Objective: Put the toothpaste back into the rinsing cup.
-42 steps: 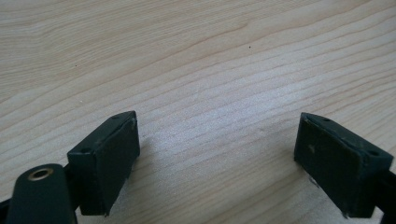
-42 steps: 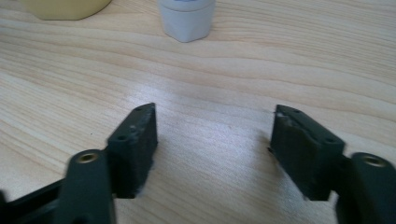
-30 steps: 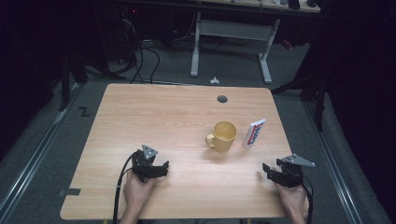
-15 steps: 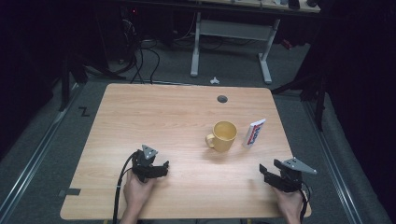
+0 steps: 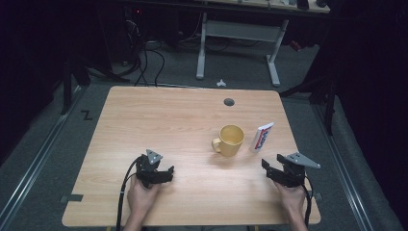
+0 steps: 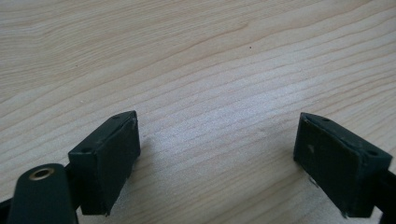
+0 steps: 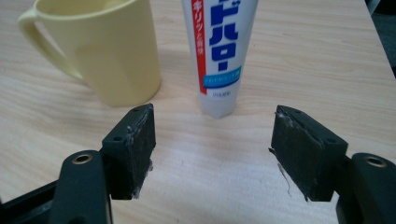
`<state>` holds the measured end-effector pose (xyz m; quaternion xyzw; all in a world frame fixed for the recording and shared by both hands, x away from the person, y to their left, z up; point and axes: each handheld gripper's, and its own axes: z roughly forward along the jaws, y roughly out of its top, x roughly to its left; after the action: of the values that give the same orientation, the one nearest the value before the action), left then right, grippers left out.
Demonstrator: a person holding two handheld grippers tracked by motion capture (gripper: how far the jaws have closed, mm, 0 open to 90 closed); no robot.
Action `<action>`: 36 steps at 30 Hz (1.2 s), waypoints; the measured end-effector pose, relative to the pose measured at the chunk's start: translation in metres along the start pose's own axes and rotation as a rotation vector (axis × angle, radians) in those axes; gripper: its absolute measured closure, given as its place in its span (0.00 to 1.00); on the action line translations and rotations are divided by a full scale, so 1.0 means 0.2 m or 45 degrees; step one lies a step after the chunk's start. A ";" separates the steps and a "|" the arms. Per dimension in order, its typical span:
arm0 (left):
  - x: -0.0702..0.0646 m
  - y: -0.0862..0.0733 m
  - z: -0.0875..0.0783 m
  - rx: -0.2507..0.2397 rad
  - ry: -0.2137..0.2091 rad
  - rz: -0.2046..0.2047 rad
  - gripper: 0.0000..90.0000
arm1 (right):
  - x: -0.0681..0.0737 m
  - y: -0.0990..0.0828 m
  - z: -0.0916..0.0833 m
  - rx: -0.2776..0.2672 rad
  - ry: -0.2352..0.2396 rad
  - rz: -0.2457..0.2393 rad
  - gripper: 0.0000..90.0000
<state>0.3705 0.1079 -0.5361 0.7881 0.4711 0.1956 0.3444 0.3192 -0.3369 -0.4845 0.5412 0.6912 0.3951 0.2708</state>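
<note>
On the light wooden tabletop [image 5: 168, 125] a pale yellow plastic mug [image 5: 230, 140] stands upright, with its handle toward the left in the high view. Just beside it, on its right, lies a white toothpaste tube with blue and red print [image 5: 262, 137]; the two seem not to touch.

The right gripper [image 5: 279, 169] is near the right edge of the tabletop, just in front of the tube. In the right gripper view its fingers [image 7: 135, 140] stand wide apart with nothing between them, they have just been opening, and they point at the crimped end of the tube.

The left gripper [image 5: 161, 175] is well apart from the mug. Its fingers [image 6: 109, 158] are also spread wide, low over bare wood.
</note>
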 end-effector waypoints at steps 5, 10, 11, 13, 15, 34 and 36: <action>0.00 0.00 0.00 0.000 0.000 0.000 0.17 | 0.00 0.05 0.03 -0.013 -0.002 0.016 0.34; 0.00 0.00 0.00 0.000 0.000 -0.001 0.17 | 0.01 0.12 0.09 -0.024 -0.004 0.009 0.32; 0.00 0.00 0.00 0.000 0.000 -0.001 0.17 | 0.01 0.13 0.10 -0.028 -0.005 0.007 0.32; 0.00 0.00 0.00 0.000 0.000 -0.001 0.17 | 0.01 0.15 0.11 -0.030 -0.005 0.002 0.32; 0.00 0.00 0.00 0.000 0.000 -0.001 0.17 | 0.02 0.16 0.12 -0.027 -0.007 0.005 0.31; 0.00 0.00 0.00 -0.001 0.001 -0.002 0.17 | 0.00 0.27 0.29 -0.002 -0.026 0.002 0.30; 0.00 0.00 0.00 -0.001 0.001 -0.001 0.17 | 0.00 0.27 0.30 0.004 -0.017 0.017 0.32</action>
<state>0.3704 0.1078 -0.5361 0.7877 0.4716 0.1958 0.3446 0.3964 -0.3167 -0.4719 0.5488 0.6863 0.3921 0.2721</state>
